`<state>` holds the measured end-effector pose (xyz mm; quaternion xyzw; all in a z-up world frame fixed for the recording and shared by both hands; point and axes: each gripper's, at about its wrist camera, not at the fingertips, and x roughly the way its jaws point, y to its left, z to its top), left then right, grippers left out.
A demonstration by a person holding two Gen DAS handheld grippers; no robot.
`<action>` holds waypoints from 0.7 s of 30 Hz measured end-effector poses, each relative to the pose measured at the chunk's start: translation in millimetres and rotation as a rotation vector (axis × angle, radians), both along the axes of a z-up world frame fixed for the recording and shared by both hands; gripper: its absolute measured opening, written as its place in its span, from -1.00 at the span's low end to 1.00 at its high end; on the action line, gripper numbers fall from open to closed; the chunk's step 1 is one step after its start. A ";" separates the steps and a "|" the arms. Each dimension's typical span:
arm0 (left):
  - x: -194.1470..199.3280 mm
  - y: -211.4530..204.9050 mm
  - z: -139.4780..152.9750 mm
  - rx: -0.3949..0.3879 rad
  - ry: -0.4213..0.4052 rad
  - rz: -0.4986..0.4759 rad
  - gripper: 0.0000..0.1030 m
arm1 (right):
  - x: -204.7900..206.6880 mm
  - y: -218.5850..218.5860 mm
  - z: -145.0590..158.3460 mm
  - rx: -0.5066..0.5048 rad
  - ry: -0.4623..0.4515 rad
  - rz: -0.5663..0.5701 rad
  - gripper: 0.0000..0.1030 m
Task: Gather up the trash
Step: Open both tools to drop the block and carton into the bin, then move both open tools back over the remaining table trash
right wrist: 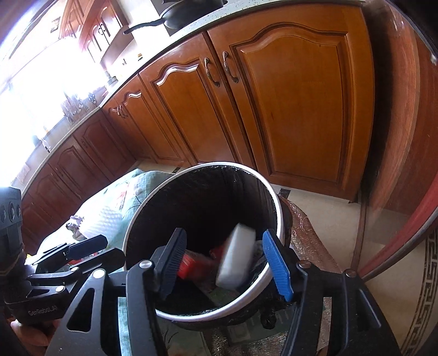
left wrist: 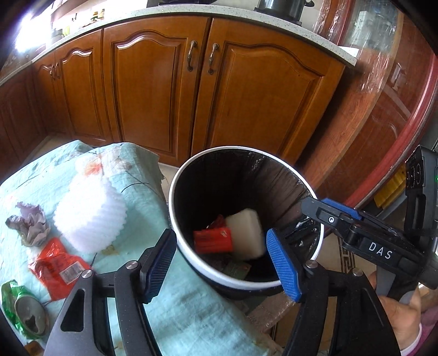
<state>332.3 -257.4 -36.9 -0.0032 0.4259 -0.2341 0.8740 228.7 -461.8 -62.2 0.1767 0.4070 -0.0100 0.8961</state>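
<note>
Currently, in the left wrist view, the left tongs (left wrist: pixel 221 260) stand spread with nothing between the pads, aimed down over the near rim of the bin (left wrist: pixel 175 208). A white block (left wrist: pixel 246 232) lies blurred inside the bin, beside a red wrapper (left wrist: pixel 212 241), and appears to be dropping in. The right tongs (left wrist: pixel 295 219) reach in from the right, also spread and empty, over the bin's right rim. Remaining trash lies on the cloth-covered desk (left wrist: pixel 175 306), to the left of the left tongs: a white foam sleeve (left wrist: pixel 90 219), a crumpled paper (left wrist: pixel 28 221), an orange-red bag (left wrist: pixel 58 267) and a crushed can (left wrist: pixel 27 315) at the lower left edge. The left hand is therefore judged nearer to all of these; the foam sleeve's long axis runs roughly away from the camera. In the right wrist view, the right tongs (right wrist: pixel 223 263) are spread around no object, with the block (right wrist: pixel 236 260) blurred below them inside the bin (right wrist: pixel 131 224). The left tongs (right wrist: pixel 102 247) show at left, jaws apart. Behind stand wooden cabinets (right wrist: pixel 295 104) under a pale countertop, with a pan (right wrist: pixel 186 13) on it; the floor is light tile.
</note>
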 end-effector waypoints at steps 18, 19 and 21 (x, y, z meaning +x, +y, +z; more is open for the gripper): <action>-108.1 121.4 4.2 -0.081 -0.034 0.176 0.49 | -52.6 83.1 5.7 0.077 -0.063 0.097 0.51; -114.1 129.7 4.3 -0.078 -0.038 0.186 0.49 | -54.0 91.0 3.9 0.085 -0.059 0.110 0.51; -123.9 144.1 5.0 -0.070 -0.044 0.210 0.49 | -56.5 104.0 1.5 0.093 -0.051 0.130 0.51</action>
